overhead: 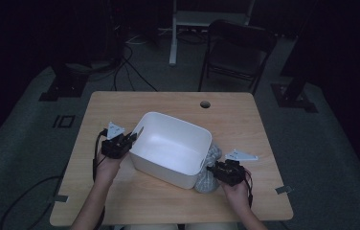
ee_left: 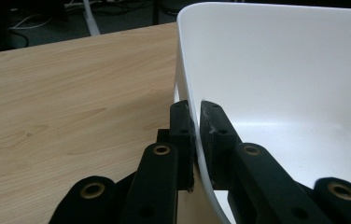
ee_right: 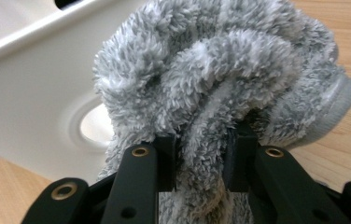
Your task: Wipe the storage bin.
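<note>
Bin (overhead: pixel 171 148), white plastic, sits mid-counter, slightly nearer the person's edge, turned at an angle to the counter (overhead: pixel 120 103) edges; inside looks bare in the high view.

Far left: dark floor w/ cables, black stand feet.

Left hand-held gripper (overhead: pixel 131 137) comes in from the bottom-left w/ the person's left hand (overhead: pixel 107 165) behind it. It's clamped on the bin's left wall: in the left gripper view the 2 black jaws pinch the thin white rim (ee_left: pixel 196 107), 1 jaw outside, 1 inside, pads tight against the plastic. Grey 3-cornered plate on top of it, cable trailing back along the forearm.

Centre: bin rim is rounded, walls slope inward toward the bottom. Behind it, toward the far edge, a round cable hole (overhead: pixel 205 104) in the counter top.

Right of the bin: grey fluffy towel (overhead: pixel 208 173), bunched up, lying on the counter and touching the bin's right wall near its front-right corner. In the right gripper view the towel (ee_right: pixel 220 88) is a thick fold of pile w/ a smooth hem at 1 side, bin wall just behind it w/ an oval handle cut-out (ee_right: pixel 94 123).

Right hand-held gripper (overhead: pixel 212 168) points left into the towel, right hand (overhead: pixel 237 189) behind it. Jaws are closed on a fold of the cloth, pads pressed in on both sides.

Back right: black folding chair (overhead: pixel 238 50) on the floor beyond the counter, white stand leg beside it.
</note>
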### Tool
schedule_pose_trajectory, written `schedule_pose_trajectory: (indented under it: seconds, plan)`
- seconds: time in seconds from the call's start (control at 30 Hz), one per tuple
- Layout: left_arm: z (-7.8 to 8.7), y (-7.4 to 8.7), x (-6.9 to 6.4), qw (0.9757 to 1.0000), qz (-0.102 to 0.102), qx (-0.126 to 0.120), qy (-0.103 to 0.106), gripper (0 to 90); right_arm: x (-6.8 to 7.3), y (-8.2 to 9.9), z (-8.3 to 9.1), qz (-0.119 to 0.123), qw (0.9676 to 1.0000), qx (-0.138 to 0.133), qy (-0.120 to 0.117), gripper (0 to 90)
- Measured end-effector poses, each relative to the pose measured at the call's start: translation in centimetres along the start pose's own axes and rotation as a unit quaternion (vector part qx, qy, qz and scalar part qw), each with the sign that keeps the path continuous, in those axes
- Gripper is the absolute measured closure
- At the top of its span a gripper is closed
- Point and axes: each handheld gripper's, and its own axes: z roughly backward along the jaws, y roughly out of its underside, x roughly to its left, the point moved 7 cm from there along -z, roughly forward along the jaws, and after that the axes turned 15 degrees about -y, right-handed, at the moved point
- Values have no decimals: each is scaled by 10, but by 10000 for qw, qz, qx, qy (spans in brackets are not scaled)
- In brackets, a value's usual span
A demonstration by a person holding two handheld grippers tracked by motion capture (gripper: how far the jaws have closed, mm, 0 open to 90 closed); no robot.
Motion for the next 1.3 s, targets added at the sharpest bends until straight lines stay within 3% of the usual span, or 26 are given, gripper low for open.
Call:
schedule_pose_trajectory:
  seconds: [0.07,0.1,0.23,0.33,0.53,0.57,0.6,0.67,0.8,0.9,1.0,1.3]
  plan:
    - [0,0,0,10000,-27,2,-3,842,-4,4,-3,-2,9997,136,218,710]
    - [0,0,0,10000,-25,4,-5,842,-7,10,-8,-35,9989,330,320,711]
    - [-1,0,1,10000,-1,0,-12,837,-24,30,-22,-524,9971,541,79,710]
    - [-1,0,1,10000,33,6,-70,836,-24,28,-20,-599,9966,570,55,709]
    - [-1,0,1,10000,52,5,-70,837,-3,14,5,-350,9985,351,-236,707]
    - [-1,0,1,10000,25,12,-68,836,10,9,21,-115,9991,300,-281,706]
    - [-1,0,1,10000,24,15,-75,837,16,7,29,-37,9993,252,-285,706]
    - [-1,0,1,10000,36,20,-79,837,29,3,41,62,9990,160,-419,706]
    - [-1,0,1,10000,42,32,-85,836,52,-11,52,189,9966,-298,-749,704]
    - [0,0,1,9999,79,-6,-97,837,64,-15,44,295,9945,-411,-918,701]
    - [0,1,0,9999,90,-32,-53,836,64,-8,28,421,9966,-132,-696,701]
    - [1,1,0,10000,-23,-13,-76,834,39,16,5,-11,9981,271,-555,703]
